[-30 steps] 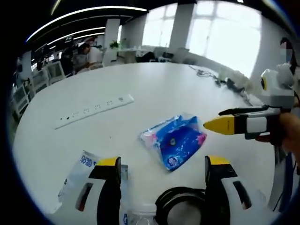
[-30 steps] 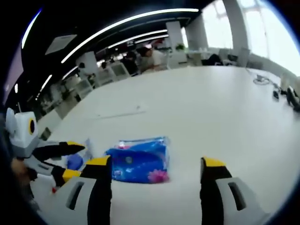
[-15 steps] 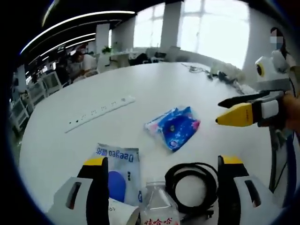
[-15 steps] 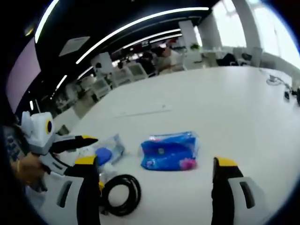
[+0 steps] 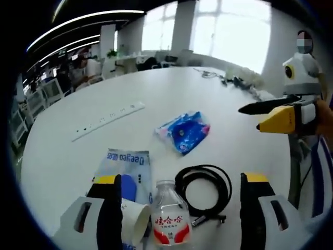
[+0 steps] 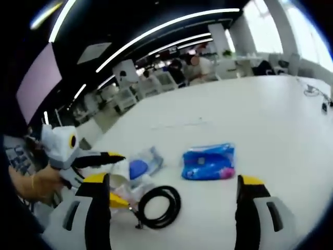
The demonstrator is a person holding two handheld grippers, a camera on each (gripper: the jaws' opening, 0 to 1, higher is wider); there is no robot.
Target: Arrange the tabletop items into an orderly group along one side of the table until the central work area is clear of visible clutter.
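Left gripper [image 5: 178, 182] open above bottle [image 5: 169, 214], black cable [image 5: 204, 186].

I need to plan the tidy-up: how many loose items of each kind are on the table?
Blue tissue pack: 1
Coiled black cable: 1
Water bottle: 1
Paper cup: 1
Clear wipes packet: 1
White power strip: 1
Total: 6

Right tool [image 6: 171, 208] open; blue pack [image 6: 209, 162] beside black cable [image 6: 157, 207].
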